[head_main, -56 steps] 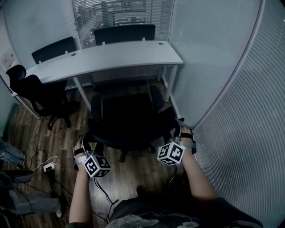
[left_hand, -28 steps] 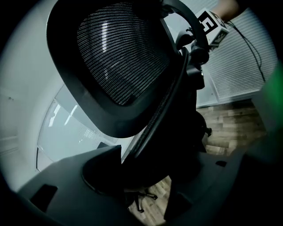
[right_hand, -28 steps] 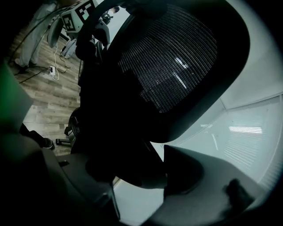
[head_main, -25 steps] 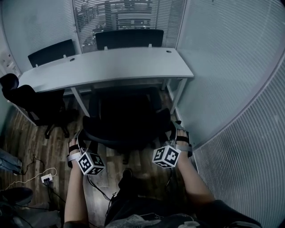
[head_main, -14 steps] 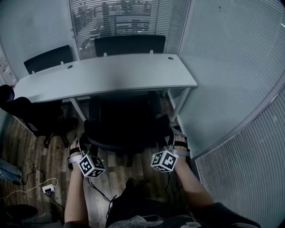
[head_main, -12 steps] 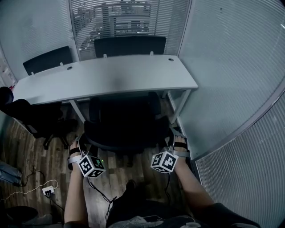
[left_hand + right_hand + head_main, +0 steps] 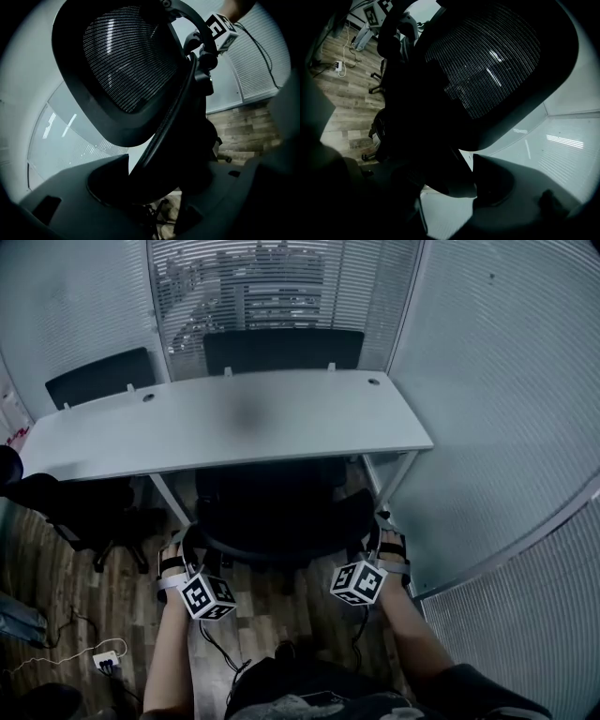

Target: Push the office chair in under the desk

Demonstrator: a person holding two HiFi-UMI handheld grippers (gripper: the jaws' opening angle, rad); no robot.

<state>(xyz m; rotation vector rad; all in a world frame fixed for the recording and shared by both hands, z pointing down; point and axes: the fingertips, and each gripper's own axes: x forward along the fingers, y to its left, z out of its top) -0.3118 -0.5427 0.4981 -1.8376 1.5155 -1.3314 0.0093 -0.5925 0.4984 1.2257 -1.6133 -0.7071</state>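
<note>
The black office chair [image 7: 272,512] stands with its seat mostly beneath the white desk [image 7: 225,418]; only its curved backrest shows in front of the desk edge. My left gripper [image 7: 187,547] is at the backrest's left rim and my right gripper [image 7: 377,538] at its right rim. In the left gripper view the mesh backrest [image 7: 126,61] fills the picture, and its dark rim runs down between the jaws of the left gripper [image 7: 154,173], which close on it. In the right gripper view the mesh [image 7: 487,51] looks the same, its rim pinched in the right gripper [image 7: 445,183].
A second black chair [image 7: 75,502] stands at the desk's left end, and two more chair backs [image 7: 281,348] show behind the desk. A glass partition [image 7: 497,427] runs close along the right. A power strip [image 7: 105,662] and cables lie on the wooden floor.
The chair has rolled forward, further under the desk. Both grippers went forward with it, staying on the backrest's rims, and the head view came closer to the desk.
</note>
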